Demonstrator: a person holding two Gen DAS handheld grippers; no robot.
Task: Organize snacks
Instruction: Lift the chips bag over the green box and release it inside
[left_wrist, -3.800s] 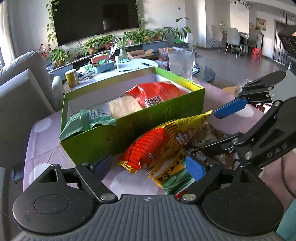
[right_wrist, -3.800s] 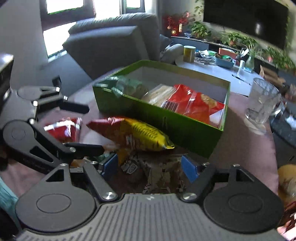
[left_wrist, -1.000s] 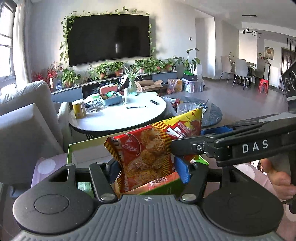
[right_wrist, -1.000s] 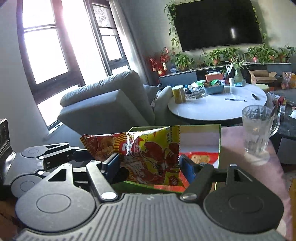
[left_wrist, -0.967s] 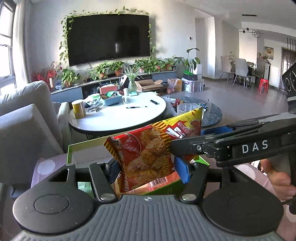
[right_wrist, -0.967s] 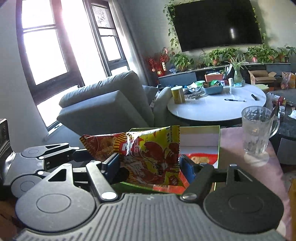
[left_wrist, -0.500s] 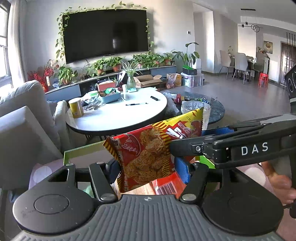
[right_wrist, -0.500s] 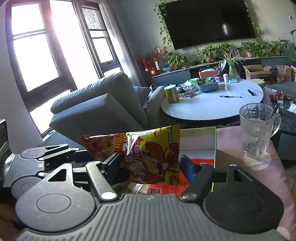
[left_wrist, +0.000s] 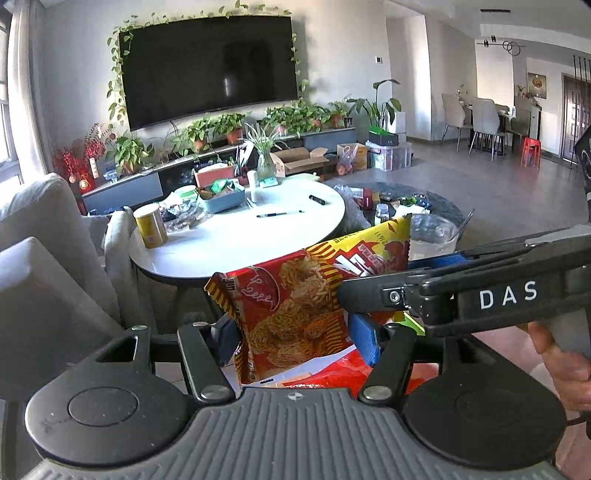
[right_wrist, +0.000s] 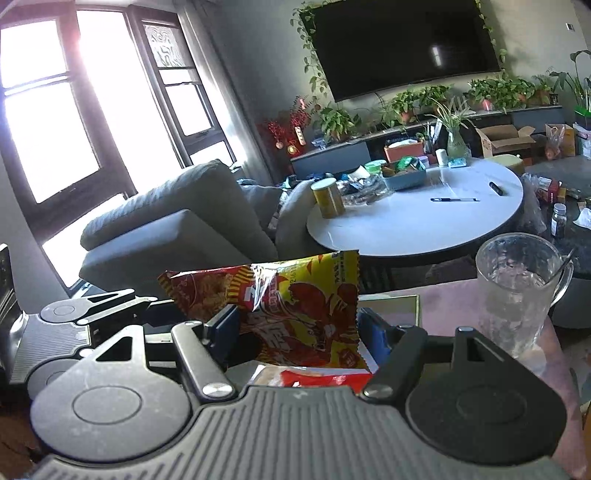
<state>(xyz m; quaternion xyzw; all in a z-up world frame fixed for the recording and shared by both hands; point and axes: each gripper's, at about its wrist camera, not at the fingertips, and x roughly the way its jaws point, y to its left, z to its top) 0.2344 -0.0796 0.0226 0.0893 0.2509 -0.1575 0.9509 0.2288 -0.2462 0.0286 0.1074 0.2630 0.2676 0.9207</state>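
Snacks are the subject, and the item in hand is a crinkled red-and-yellow foil snack packet (left_wrist: 295, 314), held aloft between both tools and clear of everything beneath it.

Largest item of note: the pink-clothed surface (right_wrist: 461, 299), of which only a strip shows in the right wrist view. It carries a green cardboard box (right_wrist: 417, 306), seen only as a sliver of rim and pale interior behind the packet. A flat red foil packet (right_wrist: 325, 378) lies directly below the raised one; it appears to lie inside the box, though the walls there are hidden.

A clear glass mug (right_wrist: 517, 291) with a spoon handle showing stands on the surface just beside the box, on the right of that view. It is judged the main thing at risk of a knock during lowering.

The left tongs (left_wrist: 291, 338) are clenched on the packet's red end; the right tongs (right_wrist: 295, 330) grip the yellow end. The right tool (left_wrist: 461, 295) crosses the left wrist view, with the person's hand (left_wrist: 561, 358) on its handle. Holding both ends is judged to keep the limp, air-filled bag spread flat so it can be laid level on the packets beneath.

Release has not yet occurred.
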